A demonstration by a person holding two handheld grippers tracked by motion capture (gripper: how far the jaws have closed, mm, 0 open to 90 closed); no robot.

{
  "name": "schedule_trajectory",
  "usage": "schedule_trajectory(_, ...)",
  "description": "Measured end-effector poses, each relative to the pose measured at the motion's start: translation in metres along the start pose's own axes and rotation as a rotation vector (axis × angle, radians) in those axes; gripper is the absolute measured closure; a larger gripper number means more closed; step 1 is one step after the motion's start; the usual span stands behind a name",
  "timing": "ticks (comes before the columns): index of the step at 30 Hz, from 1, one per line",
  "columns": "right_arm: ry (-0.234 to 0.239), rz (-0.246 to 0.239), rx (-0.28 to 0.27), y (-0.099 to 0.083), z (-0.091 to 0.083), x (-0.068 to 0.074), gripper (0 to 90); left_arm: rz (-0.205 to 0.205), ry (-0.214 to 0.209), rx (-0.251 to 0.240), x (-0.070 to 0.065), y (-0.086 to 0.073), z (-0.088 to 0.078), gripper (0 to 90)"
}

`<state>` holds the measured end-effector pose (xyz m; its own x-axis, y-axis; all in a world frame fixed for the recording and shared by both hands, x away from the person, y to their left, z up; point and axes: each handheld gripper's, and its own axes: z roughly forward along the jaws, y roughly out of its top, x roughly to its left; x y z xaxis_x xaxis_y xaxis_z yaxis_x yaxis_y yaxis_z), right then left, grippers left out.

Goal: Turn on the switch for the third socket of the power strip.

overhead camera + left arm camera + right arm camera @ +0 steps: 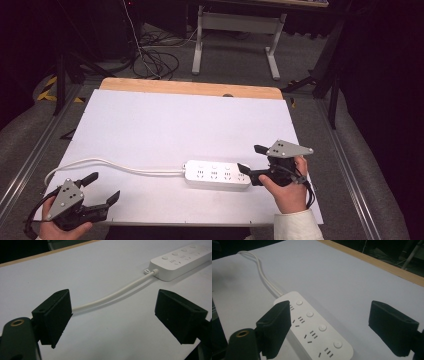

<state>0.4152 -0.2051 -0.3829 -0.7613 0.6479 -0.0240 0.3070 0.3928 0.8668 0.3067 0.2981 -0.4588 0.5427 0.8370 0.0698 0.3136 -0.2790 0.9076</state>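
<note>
A white power strip (216, 175) with several sockets and round buttons lies flat on the white table top (190, 125), near the front right. Its white cable (115, 165) curves left toward the table's left edge. My right gripper (249, 158) stands open just at the strip's right end, its jaws wide apart and not pressing on it. In the right gripper view the power strip (314, 332) runs under the left jaw of the right gripper (337, 327). My left gripper (106, 186) is open at the front left corner. In the left gripper view, the cable (112, 295) passes beyond the left gripper (116, 315).
A bare wooden strip (190, 87) borders the table's far edge. Beyond it are loose floor cables (155, 60) and a white desk frame (235, 30). Metal rails (30, 160) run along both sides of the table.
</note>
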Motion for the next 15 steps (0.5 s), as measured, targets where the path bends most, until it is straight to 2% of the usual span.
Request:
schedule_trajectory(4, -0.011, 0.014, -0.009, -0.009, -0.009, -0.005, 15.0, -0.002, 0.001, 0.001, 0.000, 0.000, 0.000, 14.6)
schedule_trajectory(15, 0.003, 0.057, -0.018, -0.035, -0.022, -0.017, 9.7, -0.012, 0.003, -0.005, 0.001, 0.000, 0.000, 14.2)
